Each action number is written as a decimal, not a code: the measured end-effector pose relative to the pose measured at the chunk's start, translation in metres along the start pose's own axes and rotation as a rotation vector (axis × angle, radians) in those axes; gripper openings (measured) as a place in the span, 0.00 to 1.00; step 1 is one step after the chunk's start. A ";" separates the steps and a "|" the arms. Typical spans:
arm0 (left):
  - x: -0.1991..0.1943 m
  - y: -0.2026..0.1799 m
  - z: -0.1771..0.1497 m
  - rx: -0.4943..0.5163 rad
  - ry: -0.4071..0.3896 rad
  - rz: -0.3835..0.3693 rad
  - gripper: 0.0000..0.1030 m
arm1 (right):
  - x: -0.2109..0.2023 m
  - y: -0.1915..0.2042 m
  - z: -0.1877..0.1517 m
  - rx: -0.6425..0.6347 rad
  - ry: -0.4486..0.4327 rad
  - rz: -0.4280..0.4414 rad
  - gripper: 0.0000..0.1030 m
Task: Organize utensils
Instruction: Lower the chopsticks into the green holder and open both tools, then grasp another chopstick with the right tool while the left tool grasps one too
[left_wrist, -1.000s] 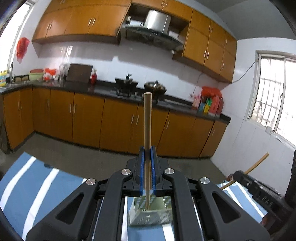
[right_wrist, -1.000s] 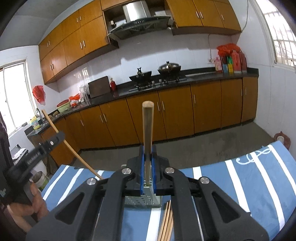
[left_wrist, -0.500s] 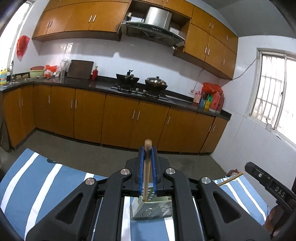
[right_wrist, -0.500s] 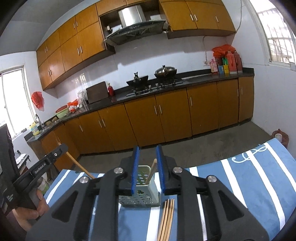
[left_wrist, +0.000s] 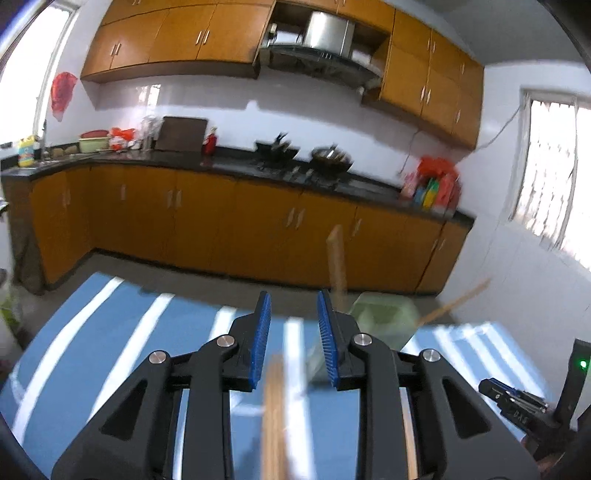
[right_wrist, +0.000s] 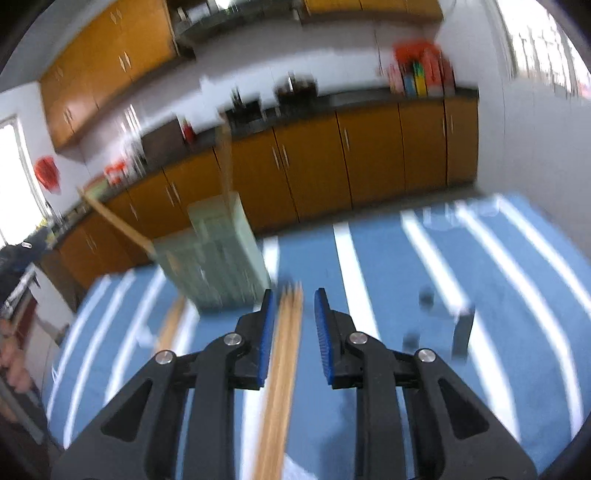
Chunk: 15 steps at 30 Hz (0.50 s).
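A pale green perforated utensil holder stands on the blue striped cloth; it also shows in the right wrist view. Two wooden chopsticks stand in it: one upright, one leaning outward. My left gripper is open and empty, left of the holder, above loose chopsticks on the cloth. My right gripper is open and empty above a bundle of chopsticks lying between its fingers. Both views are blurred.
Another chopstick lies left of the bundle. A small dark object sits on the cloth to the right. The other gripper shows at the lower right edge. Kitchen cabinets stand beyond the table.
Both grippers let go of their chopsticks, which now stand in the holder. Both opened, pulled back and tilted down toward the chopsticks lying on the cloth.
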<state>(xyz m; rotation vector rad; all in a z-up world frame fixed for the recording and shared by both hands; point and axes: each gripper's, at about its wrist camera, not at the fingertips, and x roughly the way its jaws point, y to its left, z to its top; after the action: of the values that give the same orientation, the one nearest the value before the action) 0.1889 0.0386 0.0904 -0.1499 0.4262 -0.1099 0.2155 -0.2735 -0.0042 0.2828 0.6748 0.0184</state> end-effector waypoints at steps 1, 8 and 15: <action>0.000 0.002 -0.008 0.015 0.017 0.015 0.26 | 0.008 -0.002 -0.010 0.010 0.035 0.003 0.21; 0.016 0.031 -0.083 0.020 0.209 0.082 0.26 | 0.049 -0.001 -0.074 0.032 0.234 0.031 0.18; 0.025 0.047 -0.114 -0.047 0.310 0.090 0.26 | 0.060 0.012 -0.083 0.008 0.268 0.030 0.17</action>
<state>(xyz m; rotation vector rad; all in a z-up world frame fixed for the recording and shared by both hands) 0.1673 0.0671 -0.0305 -0.1597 0.7442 -0.0338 0.2116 -0.2342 -0.0993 0.3014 0.9368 0.0831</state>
